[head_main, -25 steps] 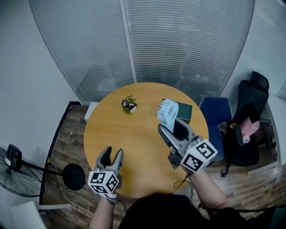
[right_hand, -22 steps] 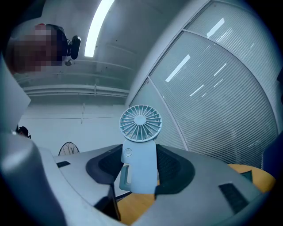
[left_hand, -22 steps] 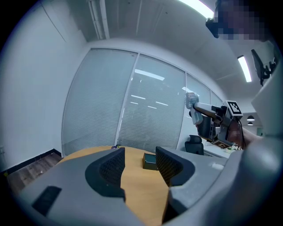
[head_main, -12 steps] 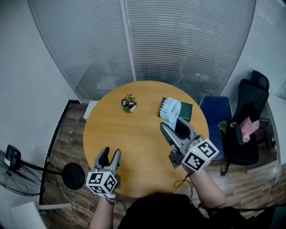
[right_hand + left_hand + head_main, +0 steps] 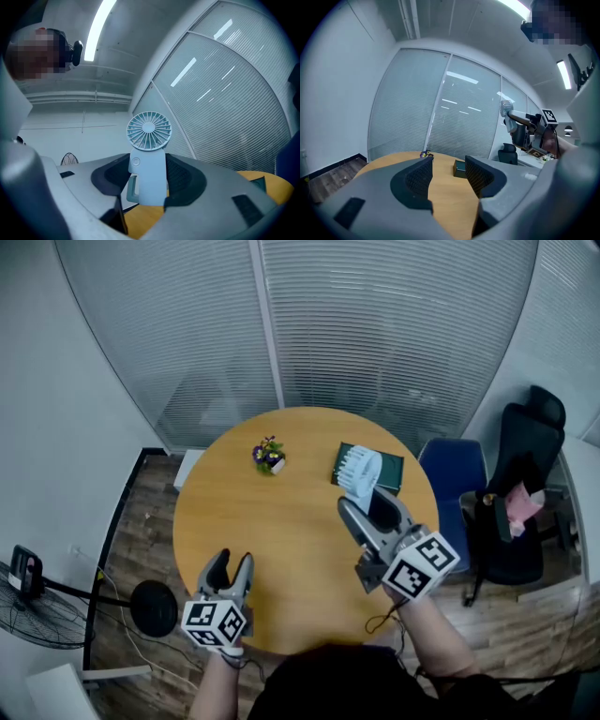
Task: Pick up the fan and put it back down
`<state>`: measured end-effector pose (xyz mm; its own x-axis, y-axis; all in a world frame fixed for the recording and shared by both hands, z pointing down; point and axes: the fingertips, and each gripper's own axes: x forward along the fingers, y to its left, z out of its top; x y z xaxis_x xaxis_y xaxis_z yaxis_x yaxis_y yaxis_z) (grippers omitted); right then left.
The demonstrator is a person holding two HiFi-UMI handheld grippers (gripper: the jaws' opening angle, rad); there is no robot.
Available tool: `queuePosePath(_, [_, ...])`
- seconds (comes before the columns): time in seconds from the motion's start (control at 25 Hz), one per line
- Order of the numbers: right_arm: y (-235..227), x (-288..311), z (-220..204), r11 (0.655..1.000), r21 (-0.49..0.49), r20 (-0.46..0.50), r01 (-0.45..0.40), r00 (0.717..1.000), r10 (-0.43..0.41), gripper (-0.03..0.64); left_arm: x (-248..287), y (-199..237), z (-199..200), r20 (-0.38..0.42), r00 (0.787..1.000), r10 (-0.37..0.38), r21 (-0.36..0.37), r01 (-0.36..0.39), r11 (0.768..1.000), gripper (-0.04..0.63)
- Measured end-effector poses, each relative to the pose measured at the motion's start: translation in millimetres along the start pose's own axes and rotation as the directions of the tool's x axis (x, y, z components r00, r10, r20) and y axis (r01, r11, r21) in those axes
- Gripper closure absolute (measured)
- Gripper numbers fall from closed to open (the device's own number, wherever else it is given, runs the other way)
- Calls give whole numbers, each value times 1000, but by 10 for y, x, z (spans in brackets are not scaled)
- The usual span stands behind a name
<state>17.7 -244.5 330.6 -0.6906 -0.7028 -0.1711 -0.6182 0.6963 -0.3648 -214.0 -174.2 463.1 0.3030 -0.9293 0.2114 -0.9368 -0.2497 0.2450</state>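
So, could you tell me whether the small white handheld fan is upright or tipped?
Upright: the small white handheld fan stands head-up, its handle gripped by the right tongs.

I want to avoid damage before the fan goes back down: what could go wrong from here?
The right gripper grips the fan by its handle only; it may slip or tilt. The book lies close to the fan; set down on its edge, the fan could topple.
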Motion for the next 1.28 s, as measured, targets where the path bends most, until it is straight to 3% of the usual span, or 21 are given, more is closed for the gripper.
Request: queuePosePath(1.28, [-63, 22, -75, 999, 34, 12, -36, 999, 36, 394, -78, 56, -142, -10, 999, 50, -24, -50, 998, 380])
